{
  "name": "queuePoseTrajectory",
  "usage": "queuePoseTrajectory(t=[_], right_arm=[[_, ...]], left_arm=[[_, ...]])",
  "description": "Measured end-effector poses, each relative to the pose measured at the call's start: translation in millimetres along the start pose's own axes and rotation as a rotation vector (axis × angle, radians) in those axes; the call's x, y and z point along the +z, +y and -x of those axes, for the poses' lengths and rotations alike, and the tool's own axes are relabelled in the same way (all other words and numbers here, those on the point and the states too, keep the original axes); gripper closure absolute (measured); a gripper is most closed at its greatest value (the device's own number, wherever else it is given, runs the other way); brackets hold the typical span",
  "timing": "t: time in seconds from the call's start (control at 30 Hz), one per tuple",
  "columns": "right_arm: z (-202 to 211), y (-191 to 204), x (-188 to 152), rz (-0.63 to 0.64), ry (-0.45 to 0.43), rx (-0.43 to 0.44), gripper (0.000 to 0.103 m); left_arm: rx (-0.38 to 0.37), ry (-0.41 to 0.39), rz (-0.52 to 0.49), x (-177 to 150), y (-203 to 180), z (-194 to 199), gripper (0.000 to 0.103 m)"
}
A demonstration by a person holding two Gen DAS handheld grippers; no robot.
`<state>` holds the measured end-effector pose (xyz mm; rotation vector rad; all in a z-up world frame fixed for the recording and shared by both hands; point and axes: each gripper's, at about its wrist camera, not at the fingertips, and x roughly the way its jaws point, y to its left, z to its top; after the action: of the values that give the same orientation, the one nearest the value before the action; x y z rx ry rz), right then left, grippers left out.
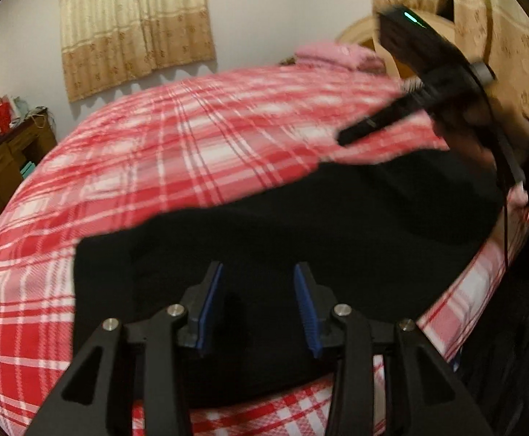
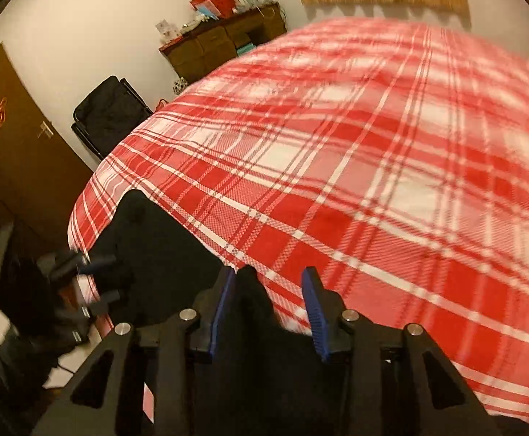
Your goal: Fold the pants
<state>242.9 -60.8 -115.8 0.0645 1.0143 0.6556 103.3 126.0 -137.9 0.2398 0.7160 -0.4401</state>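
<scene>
Black fabric pants (image 1: 282, 225) lie in a flat band along the near edge of a bed under a red-and-white plaid cover (image 1: 177, 138), both claws empty.

The left claw (image 1: 259, 305) hovers spread above the dark cloth; the right claw (image 2: 269, 309) is also spread, with a raised ridge of cloth between its blue pads (image 2: 220, 305), not pinched. The pants look at least partly folded, though layers are too dark to count; further folds probably remain.
</scene>
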Motion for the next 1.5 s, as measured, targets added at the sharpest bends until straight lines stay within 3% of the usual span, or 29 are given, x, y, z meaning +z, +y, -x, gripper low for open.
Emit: queuePoseTrajectory(t=[0.1, 0.17, 0.23, 0.3, 0.47, 0.53, 0.67, 0.83, 0.97, 1.17, 1.27, 1.37, 1.5], right_arm=[[-16.1, -6.3, -2.6, -0.047, 0.042, 0.052, 0.075], [-25.2, -7.0, -6.3, -0.075, 0.075, 0.114, 0.076], [-29.1, -3.5, -10.8, -0.065, 0.090, 0.133, 0.090], [-28.7, 0.5, -12.8, -0.056, 0.089, 0.142, 0.094], [-1.9, 8.4, -8.1, -0.038, -0.010, 0.097, 0.102], [-0.4, 5.4, -2.9, -0.033, -0.029, 0.048, 0.102], [-17.6, -6.3, -0.5, -0.054, 0.011, 0.044, 0.102], [-18.2, -10.0, -4.6, -0.055, 0.000, 0.022, 0.101], [-11.5, -10.6, -5.7, -0.042, -0.008, 0.041, 0.100], [38.1, -9.1, -19.8, -0.003, -0.074, -0.034, 0.098], [77.7, -25.6, -42.8, -0.030, -0.100, -0.079, 0.098], [129.7, -52.6, -75.1, -0.093, -0.144, -0.161, 0.098], [209.3, -94.5, -127.0, -0.237, -0.227, -0.287, 0.098]], left_arm=[[0.012, 0.058, -0.019, -13.8, -4.1, -13.1, 0.060], [0.001, 0.037, -0.003, -18.1, -2.7, -8.7, 0.060], [-0.020, 0.033, 0.020, -19.2, 0.8, -6.1, 0.060], [-0.026, 0.027, 0.015, -21.3, 0.6, -4.4, 0.060], [-0.032, 0.014, 0.008, -26.8, -2.4, -1.0, 0.060], [-0.034, 0.008, 0.008, -28.5, -2.9, 0.8, 0.060], [-0.028, 0.007, 0.006, -29.1, -5.5, 3.3, 0.059], [-0.021, 0.005, -0.029, -39.4, -13.1, 12.0, 0.054], [-0.041, -0.001, 0.019, -35.6, -9.2, 20.1, 0.054], [-0.047, -0.039, 0.015, -15.7, -17.4, 38.8, 0.054], [-0.078, -0.041, -0.049, -1.4, -38.5, 41.5, 0.043], [-0.116, -0.036, -0.152, 13.5, -73.5, 35.3, 0.043], [-0.247, -0.040, -0.258, 40.1, -129.0, 21.6, 0.043]])
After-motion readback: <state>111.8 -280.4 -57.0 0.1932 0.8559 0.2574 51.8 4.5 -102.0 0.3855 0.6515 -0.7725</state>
